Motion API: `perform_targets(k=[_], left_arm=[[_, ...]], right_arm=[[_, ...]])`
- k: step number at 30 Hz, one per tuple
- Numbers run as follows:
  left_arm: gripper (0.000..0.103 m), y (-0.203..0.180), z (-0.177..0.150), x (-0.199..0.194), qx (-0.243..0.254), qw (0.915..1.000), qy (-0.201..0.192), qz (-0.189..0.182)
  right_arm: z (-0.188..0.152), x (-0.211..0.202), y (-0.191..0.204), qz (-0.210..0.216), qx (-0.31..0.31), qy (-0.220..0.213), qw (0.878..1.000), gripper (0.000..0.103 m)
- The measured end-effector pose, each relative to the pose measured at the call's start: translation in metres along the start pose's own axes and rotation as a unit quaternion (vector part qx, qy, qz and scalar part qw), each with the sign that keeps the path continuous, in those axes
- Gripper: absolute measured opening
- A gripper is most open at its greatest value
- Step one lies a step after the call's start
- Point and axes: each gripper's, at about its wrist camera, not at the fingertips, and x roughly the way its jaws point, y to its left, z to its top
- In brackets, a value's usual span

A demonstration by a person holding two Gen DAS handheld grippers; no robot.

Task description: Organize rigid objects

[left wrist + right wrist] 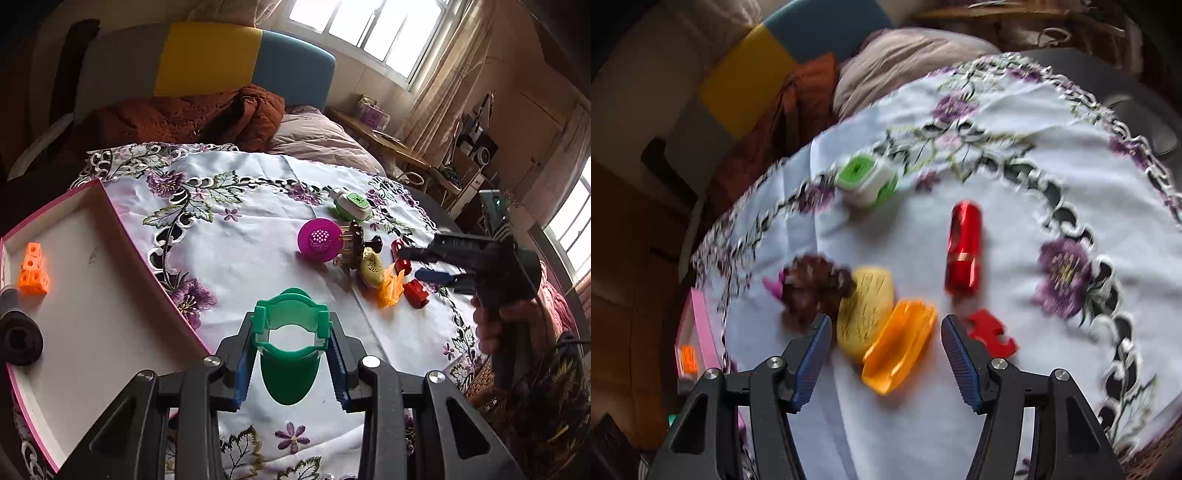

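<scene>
Here, left gripper (291, 354) gripping green plastic piece (290, 343) between both blue pads, holding it above embroidered tablecloth (258, 240), just right of pink-rimmed tray (122, 236). Tray holding orange block cluster (34, 269) and black roll (16, 332) at left. Right gripper (886, 354) hovering with jaws apart, gripping nothing; orange clip (899, 345) lying in gap below, not touching pads. Yellow piece (864, 306) touching clip on left; red tube (964, 251) farther off, red flat piece (991, 336) near right.
</scene>
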Motion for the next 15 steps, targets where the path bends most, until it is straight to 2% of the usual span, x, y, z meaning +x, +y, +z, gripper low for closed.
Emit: perform_targets(k=[5,8,10,15], left_arm=[[0.035,0.004,-0.004,-0.007,-0.007,1.0000,-0.005,-0.002],[0.035,0.010,-0.006,-0.012,-0.016,0.9998,-0.010,-0.001],[0.035,0.014,-0.006,-0.015,-0.023,0.9997,-0.012,0.000],[0.035,0.018,-0.008,-0.021,-0.027,0.9994,-0.019,0.003]], right_arm=[[-0.005,0.018,0.001,-0.050,-0.013,0.018,0.998,0.043],[-0.004,0.027,0.001,-0.079,-0.026,0.027,0.996,0.038],[-0.002,0.032,0.000,-0.080,-0.026,0.032,0.996,0.034],[0.002,0.040,0.001,-0.083,-0.032,0.047,0.995,0.034]])
